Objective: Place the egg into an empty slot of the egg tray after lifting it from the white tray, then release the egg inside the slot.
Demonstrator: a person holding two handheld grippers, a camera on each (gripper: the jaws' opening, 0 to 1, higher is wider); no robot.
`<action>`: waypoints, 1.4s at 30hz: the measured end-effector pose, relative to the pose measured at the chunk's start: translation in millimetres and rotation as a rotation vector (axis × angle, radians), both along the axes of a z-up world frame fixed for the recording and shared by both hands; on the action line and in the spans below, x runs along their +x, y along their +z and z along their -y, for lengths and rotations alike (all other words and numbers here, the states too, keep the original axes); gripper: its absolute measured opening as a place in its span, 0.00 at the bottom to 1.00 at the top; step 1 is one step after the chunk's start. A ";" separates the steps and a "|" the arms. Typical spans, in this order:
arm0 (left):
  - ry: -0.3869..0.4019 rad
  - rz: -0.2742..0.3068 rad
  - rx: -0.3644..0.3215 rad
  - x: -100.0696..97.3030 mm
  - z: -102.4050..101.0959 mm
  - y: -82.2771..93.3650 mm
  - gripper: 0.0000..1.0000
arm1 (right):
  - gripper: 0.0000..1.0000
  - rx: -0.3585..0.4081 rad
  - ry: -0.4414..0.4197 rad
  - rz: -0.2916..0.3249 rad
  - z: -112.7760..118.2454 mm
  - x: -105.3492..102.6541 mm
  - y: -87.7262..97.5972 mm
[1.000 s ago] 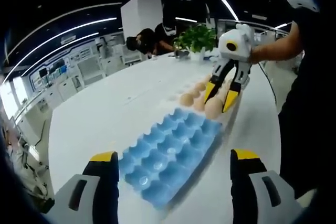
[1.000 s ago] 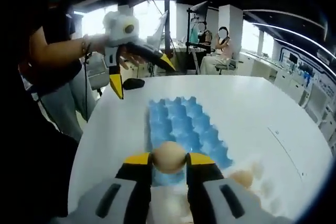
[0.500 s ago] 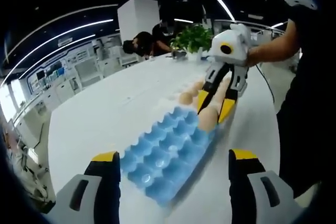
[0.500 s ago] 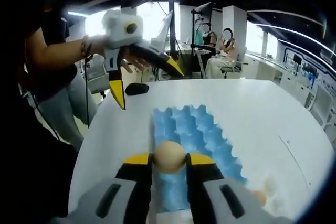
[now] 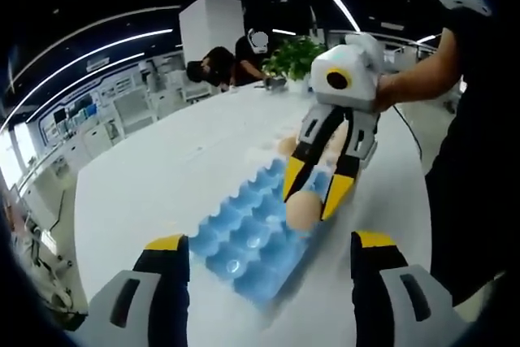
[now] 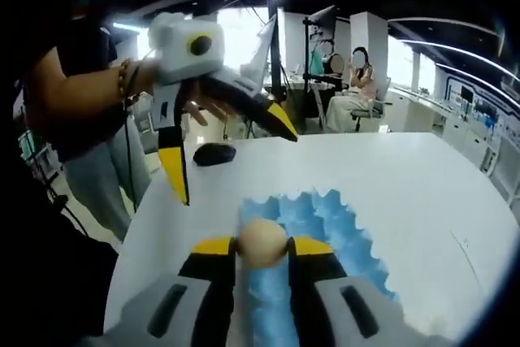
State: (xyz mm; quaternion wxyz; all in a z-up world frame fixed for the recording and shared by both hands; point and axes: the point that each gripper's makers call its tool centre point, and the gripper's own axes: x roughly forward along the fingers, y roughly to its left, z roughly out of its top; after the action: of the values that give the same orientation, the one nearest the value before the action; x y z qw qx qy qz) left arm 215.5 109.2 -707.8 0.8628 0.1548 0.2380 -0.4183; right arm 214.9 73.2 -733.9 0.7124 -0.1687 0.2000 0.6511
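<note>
Now the right yellow-tipped gripper [image 5: 313, 193], pinching the tan egg [image 6: 262, 242], has moved from the white tray to above the blue moulded egg tray [image 5: 244, 237], ready for lowering, while the left gripper [image 6: 227, 152] hangs spread nearby.

Blue moulded egg tray [image 6: 313, 225]: near end hidden behind right tongs [image 6: 261, 248], edges motion-blurred. Beige egg [image 5: 302, 210] partly covered by the yellow-tipped jaws. More eggs [image 5: 286, 147] behind the tongs, mostly blocked, count unclear. Small dark object on desk [image 6: 213, 153] unidentifiable.
</note>
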 end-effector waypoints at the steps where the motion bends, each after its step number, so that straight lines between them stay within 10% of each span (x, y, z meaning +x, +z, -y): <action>1: -0.002 -0.001 0.002 0.0 -1.2 -0.8 0.83 | 0.25 0.004 0.003 0.001 -5.4 0.4 -0.5; 24: -0.010 -0.016 -0.003 7.7 -25.0 -8.5 0.84 | 0.25 -0.025 0.028 -0.026 -70.2 6.6 -25.8; 42: -0.004 -0.020 -0.003 8.3 -33.1 -11.5 0.82 | 0.25 -0.106 0.046 -0.021 -77.8 9.0 -49.5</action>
State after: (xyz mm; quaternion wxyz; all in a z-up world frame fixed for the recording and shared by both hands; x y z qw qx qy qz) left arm 223.7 142.3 -719.3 0.8597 0.1498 0.2458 -0.4220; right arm 223.9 150.9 -783.4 0.6854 -0.2039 0.2375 0.6574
